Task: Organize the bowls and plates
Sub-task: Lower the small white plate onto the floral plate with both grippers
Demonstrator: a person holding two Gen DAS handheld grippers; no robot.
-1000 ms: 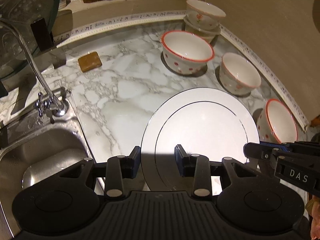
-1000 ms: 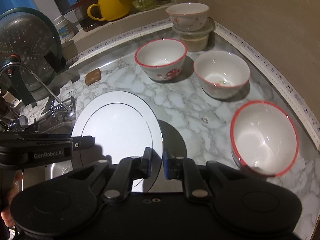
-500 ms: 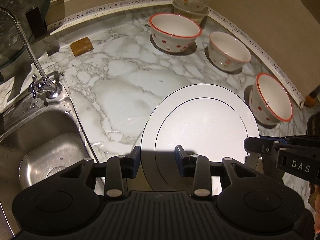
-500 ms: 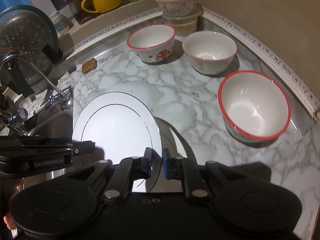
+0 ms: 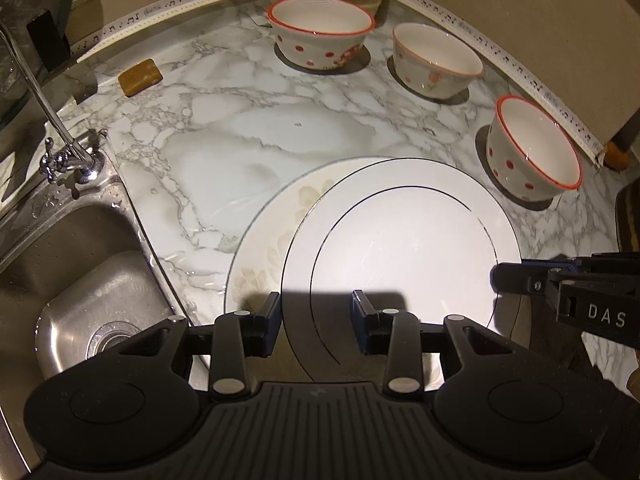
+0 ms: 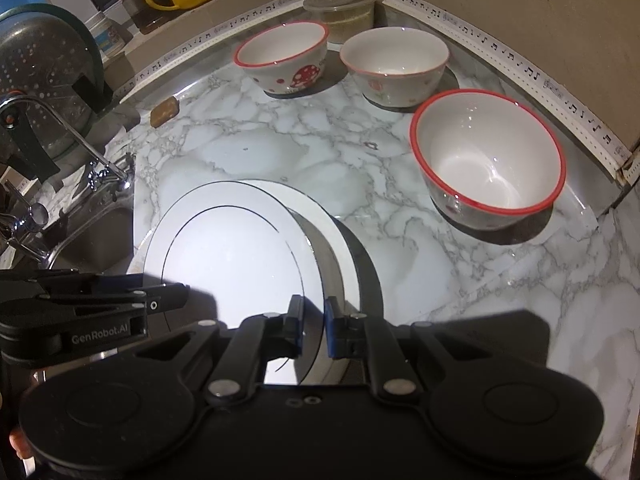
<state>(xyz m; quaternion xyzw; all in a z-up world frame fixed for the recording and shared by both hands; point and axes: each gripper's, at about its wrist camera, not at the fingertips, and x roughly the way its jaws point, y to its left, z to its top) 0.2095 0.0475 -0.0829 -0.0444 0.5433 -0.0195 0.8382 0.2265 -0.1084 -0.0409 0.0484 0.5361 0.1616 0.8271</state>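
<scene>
Clamped on the near rim of a white plate [image 6: 232, 256] by the right gripper [image 6: 311, 326], above a floral plate [image 5: 260, 256] beside the sink [image 5: 80, 280]. Jaws of the left gripper [image 5: 316, 320] spread apart over the same rim. Beyond the plates, three bowls [image 6: 488, 160] on marble.
</scene>
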